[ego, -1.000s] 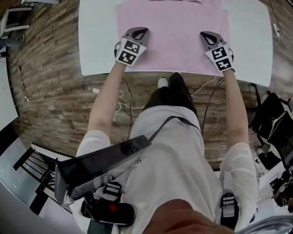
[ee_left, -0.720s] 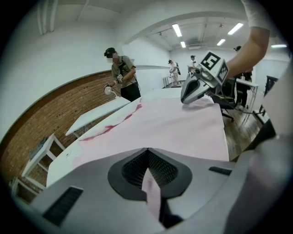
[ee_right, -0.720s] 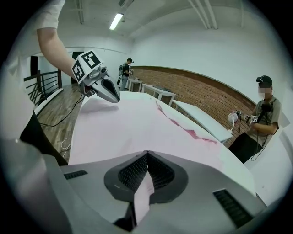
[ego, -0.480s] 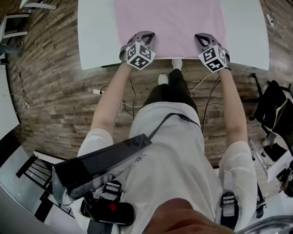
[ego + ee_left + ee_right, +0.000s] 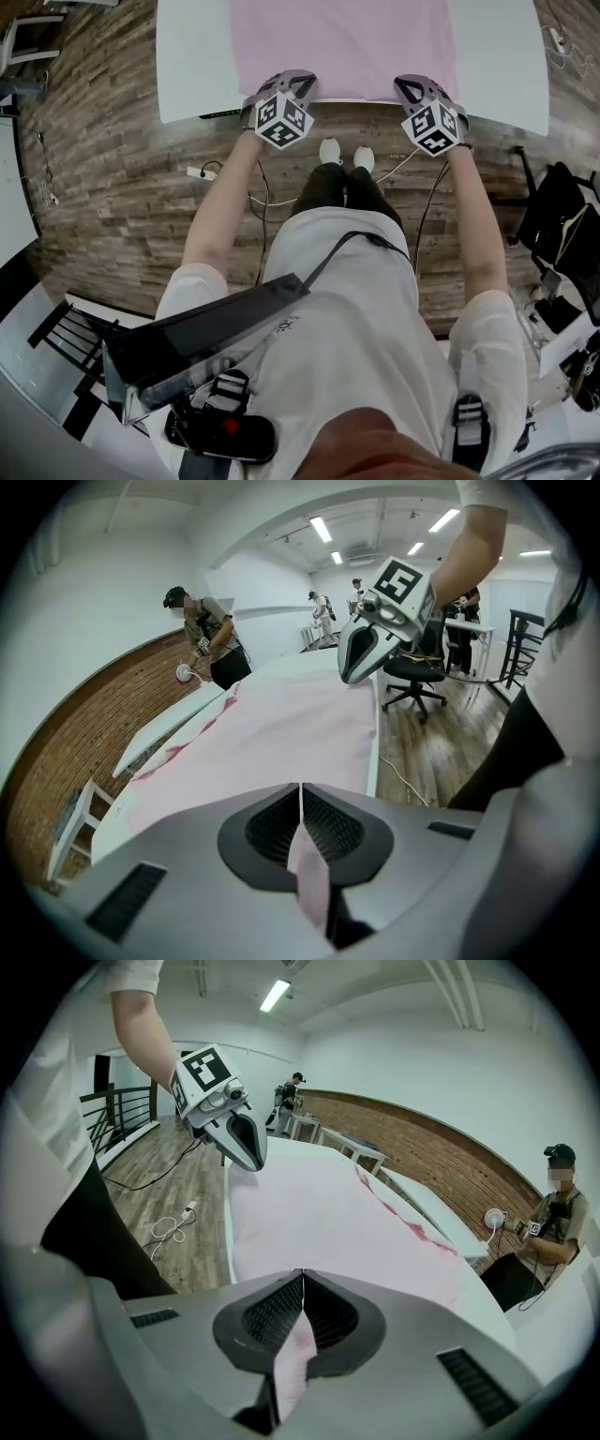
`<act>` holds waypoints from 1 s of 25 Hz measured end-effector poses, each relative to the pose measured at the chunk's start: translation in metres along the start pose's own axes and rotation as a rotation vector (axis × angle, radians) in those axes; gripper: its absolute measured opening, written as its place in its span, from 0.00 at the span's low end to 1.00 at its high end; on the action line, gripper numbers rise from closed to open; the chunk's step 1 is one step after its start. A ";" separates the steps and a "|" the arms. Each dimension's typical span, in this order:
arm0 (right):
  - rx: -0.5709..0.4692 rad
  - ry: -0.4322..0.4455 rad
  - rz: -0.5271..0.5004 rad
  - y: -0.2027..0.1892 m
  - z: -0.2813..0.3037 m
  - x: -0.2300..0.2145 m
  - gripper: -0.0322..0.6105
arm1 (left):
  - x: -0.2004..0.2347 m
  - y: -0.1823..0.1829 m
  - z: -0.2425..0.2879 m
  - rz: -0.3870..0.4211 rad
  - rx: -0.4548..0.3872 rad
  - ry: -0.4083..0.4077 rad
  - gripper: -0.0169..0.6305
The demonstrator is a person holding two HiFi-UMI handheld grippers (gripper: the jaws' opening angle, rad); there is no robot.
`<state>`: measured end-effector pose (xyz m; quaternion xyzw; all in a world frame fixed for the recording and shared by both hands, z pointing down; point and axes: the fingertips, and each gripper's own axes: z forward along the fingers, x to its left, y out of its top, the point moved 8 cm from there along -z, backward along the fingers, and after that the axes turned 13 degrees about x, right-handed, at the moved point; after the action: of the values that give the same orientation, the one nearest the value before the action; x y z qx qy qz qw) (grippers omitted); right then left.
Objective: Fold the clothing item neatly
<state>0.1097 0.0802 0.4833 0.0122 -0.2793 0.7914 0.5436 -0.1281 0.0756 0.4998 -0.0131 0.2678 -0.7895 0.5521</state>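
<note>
I'm counting two claws, one garment, one table. Left claw (image 5: 302, 84) and right claw (image 5: 409, 86) are both clamping fully shut on the near hem of the pink garment (image 5: 342, 42), one left and one right along that hem. A thin tongue of pink fabric is sticking out between each pair of dark ribbed pads (image 5: 272, 822).

The garment is lying flat and smooth on the white rectangular table (image 5: 192, 56), its hem sitting at the table's near edge. A darker pink trim is showing at the garment's far end.

Claw shells are looking like grey, rounded, smooth plastic, each carrying one marker cube (image 5: 282, 120) with black-and-white squares. The floor (image 5: 112, 187) is showing brown wood planks. Two white shoes (image 5: 330, 150) are standing just near of the table edge.
</note>
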 end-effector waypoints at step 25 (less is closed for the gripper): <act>0.076 0.043 -0.096 -0.028 -0.002 0.027 0.25 | -0.019 -0.056 0.005 0.044 0.212 -0.004 0.20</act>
<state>0.1236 0.1113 0.5028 0.0292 -0.2364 0.7746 0.5859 -0.1670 0.1043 0.5337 0.0497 0.1817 -0.8012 0.5680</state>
